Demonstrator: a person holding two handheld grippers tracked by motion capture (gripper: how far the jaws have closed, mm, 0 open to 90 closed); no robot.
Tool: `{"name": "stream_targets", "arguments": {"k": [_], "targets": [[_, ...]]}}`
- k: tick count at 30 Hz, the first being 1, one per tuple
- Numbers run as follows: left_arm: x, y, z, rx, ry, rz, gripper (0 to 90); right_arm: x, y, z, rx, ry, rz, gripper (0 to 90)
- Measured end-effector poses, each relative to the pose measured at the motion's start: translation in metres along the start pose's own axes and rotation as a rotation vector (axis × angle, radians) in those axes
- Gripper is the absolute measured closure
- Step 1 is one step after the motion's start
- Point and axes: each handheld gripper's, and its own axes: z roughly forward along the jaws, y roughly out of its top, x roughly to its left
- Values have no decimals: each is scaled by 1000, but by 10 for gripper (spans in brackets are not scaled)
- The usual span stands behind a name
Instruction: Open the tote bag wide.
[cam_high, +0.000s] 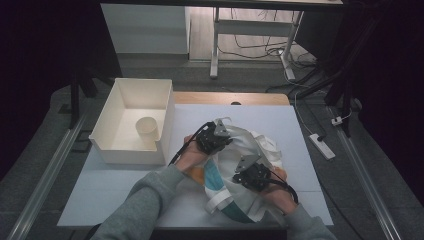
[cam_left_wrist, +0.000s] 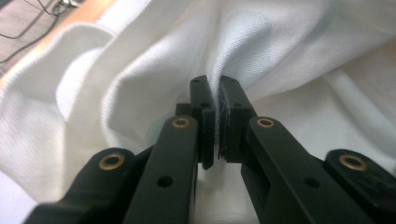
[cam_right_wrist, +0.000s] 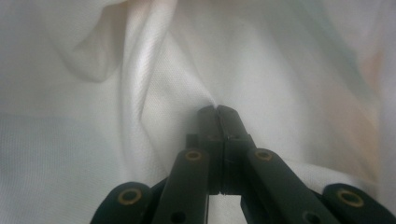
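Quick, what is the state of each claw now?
Left claw: closed, pinching a fold of the white cloth.
Right claw: closed, pinching the same white cloth.

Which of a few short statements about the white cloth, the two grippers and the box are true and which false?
1. The left gripper is shut on the white garment. True.
2. The right gripper hangs open above the table. False: its jaws are closed on a fold of the garment.
3. A cup stands in the white box. True.
4. The box sits right of the garment in the high view. False: it sits to the left.
5. The garment lies inside the box. False: it lies on the table.
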Motion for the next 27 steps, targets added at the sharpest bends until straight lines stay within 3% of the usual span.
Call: {"name": "stream_targets", "arguments": {"k": [5, 12, 19, 27], "targets": [[6, 0, 0, -15, 12, -15, 858, 8, -4, -4, 23, -9, -6, 897], [13, -1, 12, -12, 27, -31, 858, 15, -3, 4, 55, -33, -7, 897], [22, 3, 28, 0, 11, -48, 859, 18, 0, 8, 16, -48, 16, 897], [31, 18, 42, 31, 28, -17, 859, 14, 12, 19, -44, -54, 67, 896]]}}
